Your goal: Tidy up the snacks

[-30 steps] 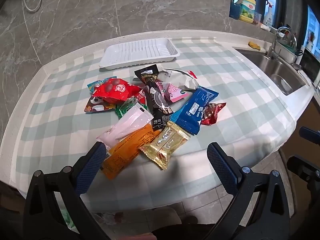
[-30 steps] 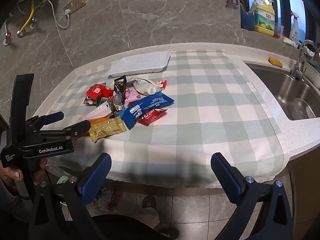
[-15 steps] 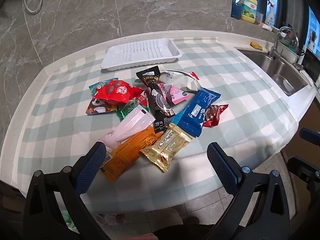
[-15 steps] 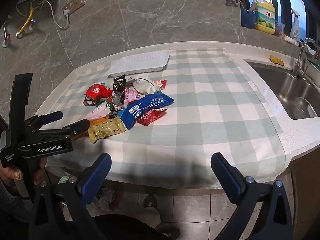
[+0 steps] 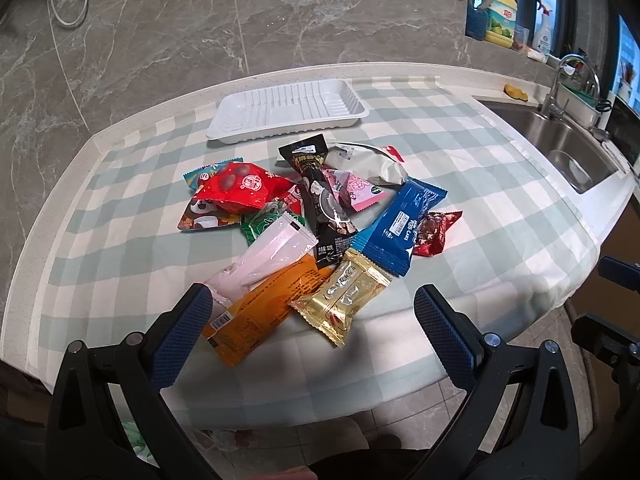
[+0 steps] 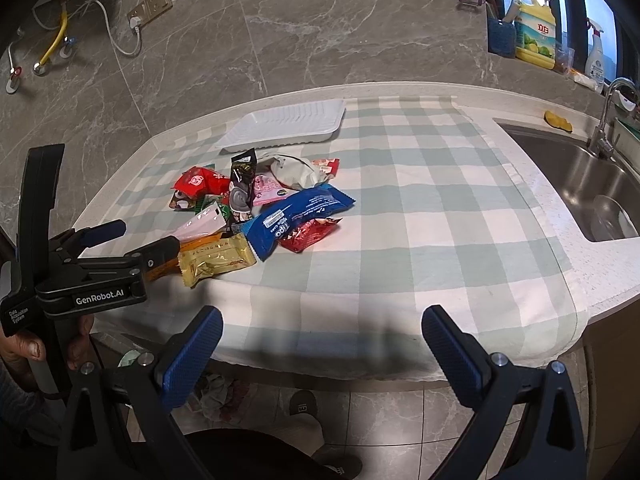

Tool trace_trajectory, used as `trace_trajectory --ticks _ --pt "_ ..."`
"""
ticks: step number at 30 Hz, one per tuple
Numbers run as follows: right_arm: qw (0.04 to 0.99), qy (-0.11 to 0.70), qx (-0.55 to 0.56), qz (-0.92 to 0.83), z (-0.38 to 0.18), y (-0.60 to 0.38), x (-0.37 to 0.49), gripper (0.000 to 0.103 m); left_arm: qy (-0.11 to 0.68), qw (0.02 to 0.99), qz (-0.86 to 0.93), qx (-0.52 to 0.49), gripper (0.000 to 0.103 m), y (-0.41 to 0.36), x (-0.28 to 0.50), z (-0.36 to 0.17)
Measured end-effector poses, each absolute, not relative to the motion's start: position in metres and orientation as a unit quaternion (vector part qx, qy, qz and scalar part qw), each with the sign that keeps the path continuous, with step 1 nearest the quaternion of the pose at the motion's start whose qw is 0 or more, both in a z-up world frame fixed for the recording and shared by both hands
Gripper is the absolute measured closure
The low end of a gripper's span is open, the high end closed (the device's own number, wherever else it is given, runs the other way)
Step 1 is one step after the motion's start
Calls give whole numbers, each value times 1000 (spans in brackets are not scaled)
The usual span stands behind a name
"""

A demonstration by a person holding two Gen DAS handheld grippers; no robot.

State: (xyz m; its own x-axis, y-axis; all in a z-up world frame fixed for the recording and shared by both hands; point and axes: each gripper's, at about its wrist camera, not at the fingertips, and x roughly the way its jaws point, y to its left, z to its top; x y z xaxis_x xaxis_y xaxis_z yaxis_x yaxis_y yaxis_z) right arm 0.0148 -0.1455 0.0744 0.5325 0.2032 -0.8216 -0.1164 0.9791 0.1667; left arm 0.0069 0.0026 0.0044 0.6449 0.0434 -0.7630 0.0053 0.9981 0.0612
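A heap of snack packets lies on the checked cloth: a gold packet (image 5: 340, 300), an orange one (image 5: 264, 312), a blue cake pack (image 5: 400, 228), a black bar (image 5: 324, 200), a red bag (image 5: 240, 188). Behind the heap stands an empty white ribbed tray (image 5: 288, 110). My left gripper (image 5: 316, 320) is open, its fingers spread around the near end of the heap, above the gold and orange packets. My right gripper (image 6: 320, 338) is open too, hovering at the cloth's front edge with nothing between its fingers. The same gold packet (image 6: 216, 258), blue pack (image 6: 296, 216) and tray (image 6: 286, 124) show in the right wrist view.
A steel sink (image 6: 592, 192) with a tap (image 6: 608, 120) sits to the right. Detergent bottles (image 6: 534, 32) stand on the sill. A marble wall with a socket (image 6: 150, 6) backs the counter. A hand (image 6: 24, 348) holds the left gripper's handle. Tiled floor lies below the counter edge.
The left gripper has moved forward toward the heap, so the packets sit closer between its fingers. The right gripper has edged slightly nearer the counter. Both stay open.
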Motion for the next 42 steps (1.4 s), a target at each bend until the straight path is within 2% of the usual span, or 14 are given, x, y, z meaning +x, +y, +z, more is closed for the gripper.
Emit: trace_trajectory --ticks 42 --pt "871 479 49 98 75 -143 17 1 420 907 12 29 1 9 7 7"
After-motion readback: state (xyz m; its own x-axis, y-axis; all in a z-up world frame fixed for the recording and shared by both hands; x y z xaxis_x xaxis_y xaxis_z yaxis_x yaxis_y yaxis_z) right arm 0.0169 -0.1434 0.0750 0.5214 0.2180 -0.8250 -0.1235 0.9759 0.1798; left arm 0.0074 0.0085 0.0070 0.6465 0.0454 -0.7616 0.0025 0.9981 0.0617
